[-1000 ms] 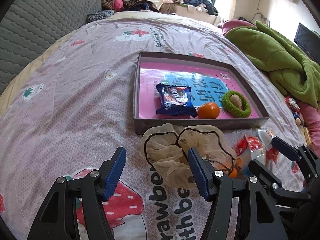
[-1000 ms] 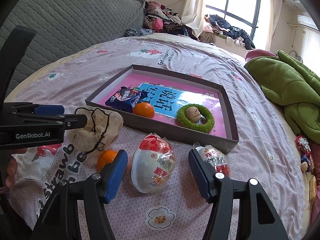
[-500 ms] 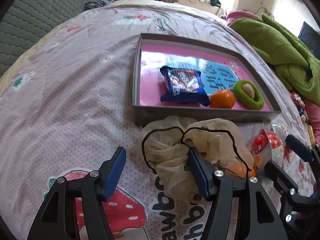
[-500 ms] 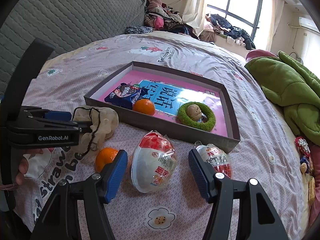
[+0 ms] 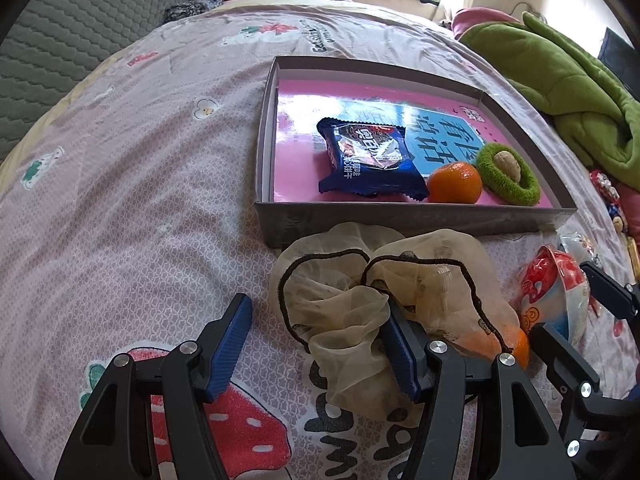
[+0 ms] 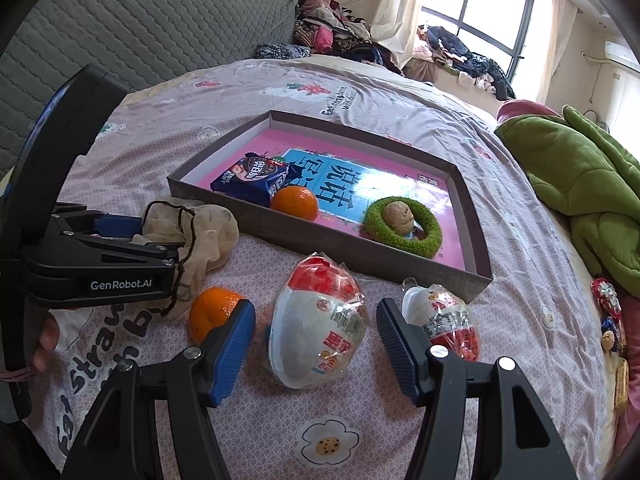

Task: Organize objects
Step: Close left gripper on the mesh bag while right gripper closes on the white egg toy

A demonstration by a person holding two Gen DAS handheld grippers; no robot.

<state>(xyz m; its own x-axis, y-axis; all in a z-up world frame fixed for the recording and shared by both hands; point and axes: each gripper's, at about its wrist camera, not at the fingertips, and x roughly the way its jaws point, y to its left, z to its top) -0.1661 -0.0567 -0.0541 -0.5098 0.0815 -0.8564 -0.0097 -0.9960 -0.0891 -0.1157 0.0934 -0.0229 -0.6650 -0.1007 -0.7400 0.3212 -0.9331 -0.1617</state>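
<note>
A grey tray (image 5: 400, 216) (image 6: 360, 248) with a pink floor lies on the bed. It holds a blue snack packet (image 5: 368, 156) (image 6: 252, 176), an orange (image 5: 454, 182) (image 6: 295, 203) and a green ring with a walnut (image 5: 508, 174) (image 6: 402, 226). My left gripper (image 5: 316, 344) (image 6: 132, 236) is open around the left part of a beige mesh bag (image 5: 380, 296) (image 6: 200, 228). My right gripper (image 6: 316, 338) is open around a large wrapped egg toy (image 6: 318, 320) (image 5: 552, 296). A second orange (image 6: 212, 312) (image 5: 508, 344) and a smaller wrapped egg (image 6: 444, 324) lie beside it.
A green blanket (image 6: 580, 184) (image 5: 560, 80) is heaped at the right. A grey quilted headboard (image 6: 120, 28) stands at the left. Clothes (image 6: 340, 40) pile up by the window. Small trinkets (image 6: 608, 308) lie at the bed's right edge.
My left gripper has moved forward and down onto the mesh bag, its right finger now in the fabric. My right gripper has come slightly closer to the large egg toy.
</note>
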